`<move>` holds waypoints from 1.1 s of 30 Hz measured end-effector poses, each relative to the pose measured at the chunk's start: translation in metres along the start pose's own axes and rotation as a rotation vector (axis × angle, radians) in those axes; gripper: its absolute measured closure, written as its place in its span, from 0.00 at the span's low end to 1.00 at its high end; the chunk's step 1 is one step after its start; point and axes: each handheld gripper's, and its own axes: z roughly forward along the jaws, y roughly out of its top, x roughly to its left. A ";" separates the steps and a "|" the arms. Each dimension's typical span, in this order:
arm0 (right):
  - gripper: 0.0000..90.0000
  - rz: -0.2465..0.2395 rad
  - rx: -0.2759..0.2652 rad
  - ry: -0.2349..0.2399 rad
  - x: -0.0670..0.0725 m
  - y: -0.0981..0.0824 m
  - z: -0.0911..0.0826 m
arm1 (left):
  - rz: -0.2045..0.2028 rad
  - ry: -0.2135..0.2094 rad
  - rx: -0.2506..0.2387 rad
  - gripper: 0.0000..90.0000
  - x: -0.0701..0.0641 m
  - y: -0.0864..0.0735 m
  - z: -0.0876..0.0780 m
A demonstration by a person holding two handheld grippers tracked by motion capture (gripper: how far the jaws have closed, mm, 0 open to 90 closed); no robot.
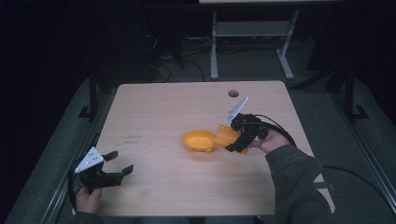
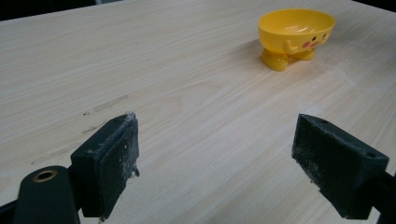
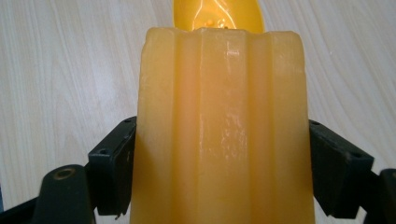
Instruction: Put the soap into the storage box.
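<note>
Tilting toward the bowl (image 1: 198,140), an orange cup (image 1: 227,135) is held clamped between the jaws of the right gripper (image 1: 236,143). In the right gripper view the cup (image 3: 219,130), ribbed and translucent, is seen pinched on both sides by the black jaws, with its mouth pointed at the bowl (image 3: 217,15) beyond it. Small yellowish bits appear to lie at the cup's lip or inside the bowl there; which of the two cannot be told.

In the high view the cup is found just beside the bowl's right rim, above the counter (image 1: 154,112), near its middle. Whether cup and bowl touch cannot be made out. The bowl is a yellow footed one with a small face on its side, as seen in the left gripper view (image 2: 296,35).

A pour from cup to bowl is judged to be under way: the grasp and the carry to the bowl are done, while the emptying of the cup and its setting down are left. How much has gone over cannot be read.

The left gripper (image 1: 108,170) is held low at the counter's near left corner, well apart from the bowl, its jaws spread wide on nothing.
</note>
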 end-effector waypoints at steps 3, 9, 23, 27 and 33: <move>0.23 -0.008 -0.008 0.009 -0.001 0.003 0.001 | 0.003 0.000 0.000 0.16 0.000 0.000 0.000; 0.23 -0.024 -0.001 0.009 -0.003 0.014 0.002 | 0.001 0.001 0.000 0.16 0.000 0.000 0.000; 0.23 -0.050 -0.002 0.017 -0.006 0.034 0.004 | 0.001 0.000 -0.001 0.16 0.000 0.000 -0.001; 0.23 -0.056 -0.001 0.020 -0.007 0.039 0.005 | 0.000 0.000 -0.004 0.16 0.000 0.000 -0.001; 0.23 -0.075 -0.004 0.019 -0.008 0.048 0.005 | 0.000 0.000 -0.004 0.16 0.000 0.000 -0.001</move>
